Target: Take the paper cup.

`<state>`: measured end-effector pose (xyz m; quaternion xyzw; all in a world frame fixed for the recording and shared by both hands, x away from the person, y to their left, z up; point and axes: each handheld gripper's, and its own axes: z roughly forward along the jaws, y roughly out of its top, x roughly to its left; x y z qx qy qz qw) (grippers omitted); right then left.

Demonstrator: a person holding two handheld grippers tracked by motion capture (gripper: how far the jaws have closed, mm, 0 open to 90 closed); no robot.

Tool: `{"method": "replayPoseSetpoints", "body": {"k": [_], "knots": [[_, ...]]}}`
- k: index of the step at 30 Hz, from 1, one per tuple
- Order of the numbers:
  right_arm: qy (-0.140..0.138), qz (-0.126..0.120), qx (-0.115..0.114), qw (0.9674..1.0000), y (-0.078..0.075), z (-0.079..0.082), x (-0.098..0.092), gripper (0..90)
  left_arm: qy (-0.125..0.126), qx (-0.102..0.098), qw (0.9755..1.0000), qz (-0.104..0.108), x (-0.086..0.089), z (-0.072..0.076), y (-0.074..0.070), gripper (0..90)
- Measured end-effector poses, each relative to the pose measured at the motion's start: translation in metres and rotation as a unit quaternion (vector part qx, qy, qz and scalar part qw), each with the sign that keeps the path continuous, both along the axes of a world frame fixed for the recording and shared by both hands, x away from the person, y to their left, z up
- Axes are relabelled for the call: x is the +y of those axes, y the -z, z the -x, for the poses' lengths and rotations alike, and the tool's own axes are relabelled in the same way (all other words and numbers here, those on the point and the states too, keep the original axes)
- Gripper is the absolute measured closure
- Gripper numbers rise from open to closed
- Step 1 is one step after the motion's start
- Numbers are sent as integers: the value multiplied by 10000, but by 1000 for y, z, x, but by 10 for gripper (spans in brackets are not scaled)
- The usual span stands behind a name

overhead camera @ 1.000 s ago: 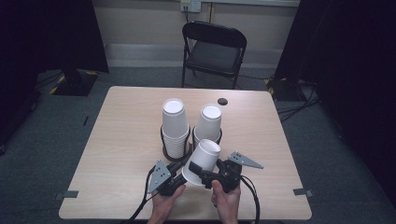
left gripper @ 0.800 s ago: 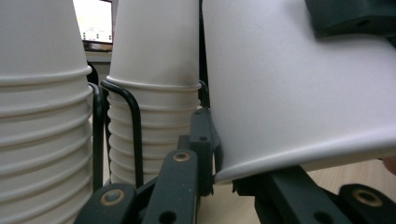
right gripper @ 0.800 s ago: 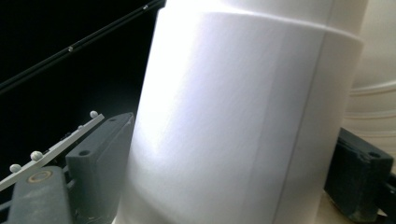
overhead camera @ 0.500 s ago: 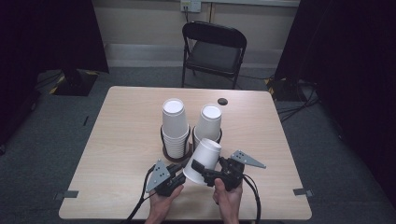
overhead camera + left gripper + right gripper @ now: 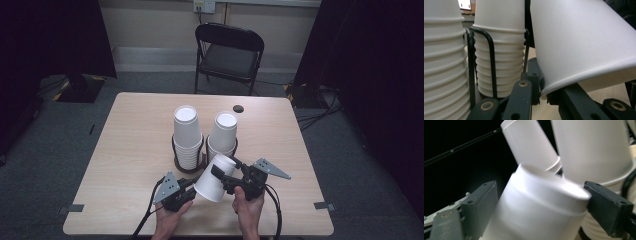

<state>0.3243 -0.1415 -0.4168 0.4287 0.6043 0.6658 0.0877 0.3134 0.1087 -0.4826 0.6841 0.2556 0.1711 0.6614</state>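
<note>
A single white paper cup (image 5: 215, 179) hangs tilted over the table's near edge, its rim low and to the left and its base up and to the right. My left gripper (image 5: 194, 189) is shut on the cup's rim (image 5: 549, 87), pinching the edge between its jaws. My right gripper (image 5: 223, 173) is shut around the cup's narrow base end (image 5: 541, 195), one jaw on each side. Just behind stand two stacks of white cups (image 5: 186, 130) (image 5: 223, 131), each upside down in a black wire holder (image 5: 491, 62).
The wooden table (image 5: 125, 150) carries a small dark disc (image 5: 238, 108) near its far edge. A black folding chair (image 5: 227, 55) stands beyond the table. Cables trail from both grippers off the near edge.
The held cup has tilted and sunk slightly toward the near edge. The right gripper has shifted a little to the right. Both stacks stand as before.
</note>
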Motion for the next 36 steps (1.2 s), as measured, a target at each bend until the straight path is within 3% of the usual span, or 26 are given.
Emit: {"method": "replayPoseSetpoints", "body": {"k": [9,12,15,17,25,29,36], "knots": [[196,89,-106,9997,-3,0,-11,145,216,215,9990,-316,10,-2,-4,842],[181,140,-160,9996,-4,0,-13,146,351,390,9979,-383,13,-3,-8,841],[108,209,-187,9995,-5,1,-15,153,376,329,9964,-683,13,-1,-14,841],[142,276,-227,9993,-5,2,-16,153,374,345,9958,-756,13,-1,-17,841],[238,445,-464,9976,-9,10,-21,153,293,698,9940,-794,22,-9,-21,841],[245,683,-523,9960,-7,13,-23,153,314,943,9899,-1009,26,-14,-22,841],[152,982,-541,9936,1,18,-24,137,342,988,9849,-1378,27,-16,-28,840]]}}
